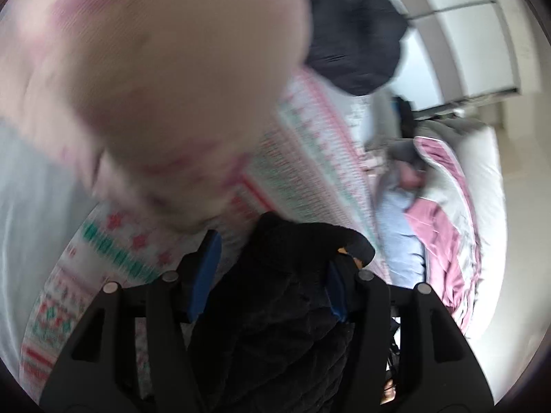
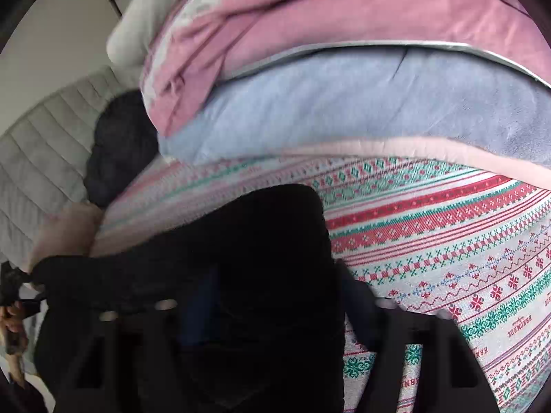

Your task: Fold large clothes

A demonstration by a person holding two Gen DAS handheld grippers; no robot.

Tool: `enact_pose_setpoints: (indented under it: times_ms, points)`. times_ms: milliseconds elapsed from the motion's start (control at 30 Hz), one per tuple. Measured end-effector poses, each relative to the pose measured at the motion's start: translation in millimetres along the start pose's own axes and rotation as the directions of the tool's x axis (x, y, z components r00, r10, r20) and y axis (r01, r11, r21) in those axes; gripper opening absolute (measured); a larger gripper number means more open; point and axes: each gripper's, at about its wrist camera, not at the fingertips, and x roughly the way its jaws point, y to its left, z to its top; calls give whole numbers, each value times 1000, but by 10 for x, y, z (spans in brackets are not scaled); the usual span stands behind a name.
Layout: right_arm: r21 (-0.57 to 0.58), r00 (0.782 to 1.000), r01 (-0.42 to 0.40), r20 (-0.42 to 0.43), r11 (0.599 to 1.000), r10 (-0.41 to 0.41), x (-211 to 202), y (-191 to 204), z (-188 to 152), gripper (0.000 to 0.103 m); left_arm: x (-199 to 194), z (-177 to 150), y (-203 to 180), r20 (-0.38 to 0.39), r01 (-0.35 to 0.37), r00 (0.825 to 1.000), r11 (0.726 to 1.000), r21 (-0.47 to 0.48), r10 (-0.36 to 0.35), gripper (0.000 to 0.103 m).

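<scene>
The left gripper (image 1: 272, 268), black with blue finger pads (image 1: 206, 268), was clenched on a fold of the black quilted fabric garment (image 1: 275, 309), which bunched up between the two fingers and spilled down toward six o'clock in the left wrist view. Beyond it, from nine o'clock up to one o'clock, lay the white bedspread woven with red, pink and green Nordic bands (image 1: 306, 158), much of it smeared by motion, and a blurred pale pink mass (image 1: 165, 79) filled the view toward eleven o'clock, too soft to identify. A dark navy padded garment (image 1: 351, 34) sat at one o'clock, and at three o'clock lay a light blue cloth (image 1: 399, 237) beside a pink and grey blanket (image 1: 444, 216). In the right wrist view, the right gripper (image 2: 272, 296) was almost lost in shadow under the black garment (image 2: 255, 258), which draped over and between its fingers; whether it was gripping the cloth could not be told. The patterned bedspread (image 2: 447, 247) spread from the gripper toward three o'clock. Past it at twelve o'clock lay the light blue cloth (image 2: 344, 110), then the pink blanket (image 2: 310, 27) above it. The navy garment (image 2: 117, 144) rested at ten o'clock against a grey channel-stitched upholstered panel (image 2: 41, 144).
</scene>
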Motion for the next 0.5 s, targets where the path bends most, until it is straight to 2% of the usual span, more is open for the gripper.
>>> enact_pose_setpoints:
  times_ms: [33, 133, 233, 267, 300, 333, 367, 400, 433, 500]
  points:
    - [2, 1000, 0, 12, 1000, 0, -3, 17, 22, 22, -35, -3, -18, -5, 11, 1000, 1000, 7, -11, 57]
    - [0, 995, -13, 96, 1000, 13, -218, 83, 119, 14, -205, -43, -190, 30, 18, 999, 997, 77, -20, 58]
    - [-38, 986, -20, 162, 999, 26, -444, 238, 138, 14, -222, -127, -391, 91, -85, 993, 983, 164, 71, 71]
    - [-68, 986, -17, 163, 998, 28, -456, 315, 132, 14, -173, -174, -493, 121, -166, 982, 966, 196, 144, 75]
    - [-98, 987, -9, 157, 995, 25, -440, 382, 105, 14, -119, -253, -623, 151, -257, 963, 933, 252, 224, 75]
    - [-110, 988, 0, 151, 994, 16, -428, 402, 86, 14, -46, -367, -797, 171, -300, 952, 888, 349, 254, 75]
    - [-120, 990, 9, 139, 993, 7, -386, 420, 63, 14, -11, -460, -939, 176, -272, 961, 859, 434, 215, 75]
    - [-118, 991, 9, 130, 993, 6, -337, 432, 66, 14, -17, -549, -1064, 184, -218, 972, 841, 496, 144, 75]
    - [-104, 992, 9, 125, 995, 4, -303, 419, 69, 14, -51, -588, -1119, 200, -186, 975, 837, 514, 95, 75]
    - [-77, 992, -3, 122, 997, 12, -296, 371, 75, 14, -161, -603, -1160, 242, -127, 970, 846, 517, -3, 75]
